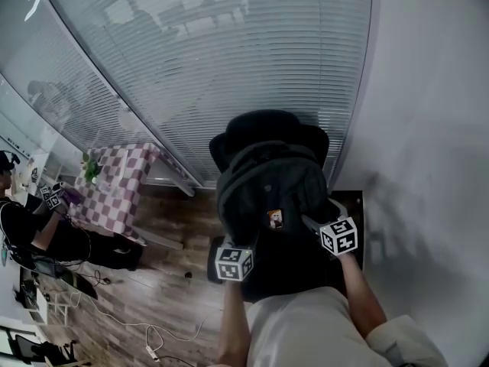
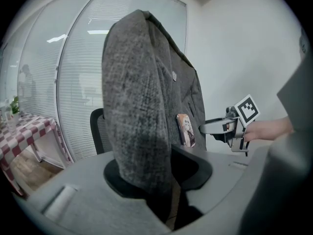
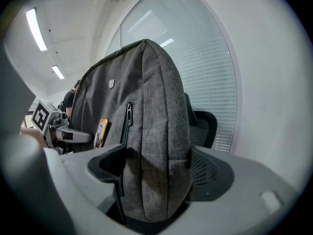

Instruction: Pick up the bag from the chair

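Note:
A dark grey backpack [image 1: 267,182] stands upright against the black office chair [image 1: 263,125]; the seat under it is hidden. A small picture charm [image 1: 275,219] hangs on its front. My left gripper [image 1: 229,243] is shut on the bag's left side, and in the left gripper view the grey fabric [image 2: 139,106] fills the gap of that gripper [image 2: 156,177]. My right gripper [image 1: 315,224] is shut on the bag's right side; the bag [image 3: 146,121] sits pinched in that gripper [image 3: 156,180]. Each gripper view shows the other gripper [image 2: 220,126] [image 3: 68,133] across the bag.
A glass wall with blinds [image 1: 229,52] runs behind the chair, and a white wall [image 1: 435,128] stands at the right. A table with a checked cloth [image 1: 114,178] is at the left, with a seated person [image 1: 23,228] beyond it. Cables [image 1: 153,331] lie on the wooden floor.

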Demonstrator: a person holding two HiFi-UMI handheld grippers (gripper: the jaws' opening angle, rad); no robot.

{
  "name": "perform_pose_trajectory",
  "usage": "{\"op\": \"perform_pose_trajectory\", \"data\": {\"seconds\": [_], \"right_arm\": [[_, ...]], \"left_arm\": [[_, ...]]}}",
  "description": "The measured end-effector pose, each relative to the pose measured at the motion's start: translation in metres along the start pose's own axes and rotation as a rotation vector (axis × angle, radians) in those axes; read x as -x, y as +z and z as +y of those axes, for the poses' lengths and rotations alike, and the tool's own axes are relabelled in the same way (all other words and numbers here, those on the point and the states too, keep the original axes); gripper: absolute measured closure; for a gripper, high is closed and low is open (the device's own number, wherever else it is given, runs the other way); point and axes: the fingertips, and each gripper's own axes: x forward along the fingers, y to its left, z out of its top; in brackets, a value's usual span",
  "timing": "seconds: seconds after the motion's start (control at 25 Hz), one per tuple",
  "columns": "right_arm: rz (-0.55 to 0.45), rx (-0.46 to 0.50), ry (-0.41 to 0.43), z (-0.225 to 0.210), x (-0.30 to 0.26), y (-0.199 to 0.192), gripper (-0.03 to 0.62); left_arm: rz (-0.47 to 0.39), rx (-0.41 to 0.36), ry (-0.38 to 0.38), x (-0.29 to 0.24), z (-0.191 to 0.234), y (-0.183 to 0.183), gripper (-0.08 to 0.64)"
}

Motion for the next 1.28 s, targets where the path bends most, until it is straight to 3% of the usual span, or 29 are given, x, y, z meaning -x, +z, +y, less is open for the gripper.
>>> {"op": "perform_pose_trajectory", "data": {"seconds": [1.28], "right_arm": [[0.007, 0.038, 0.005, 0.004, -0.009, 0.009, 0.195]], "left_arm": [[-0.018, 0.019, 0.013, 0.004, 0.003, 0.005, 0.430]]}}
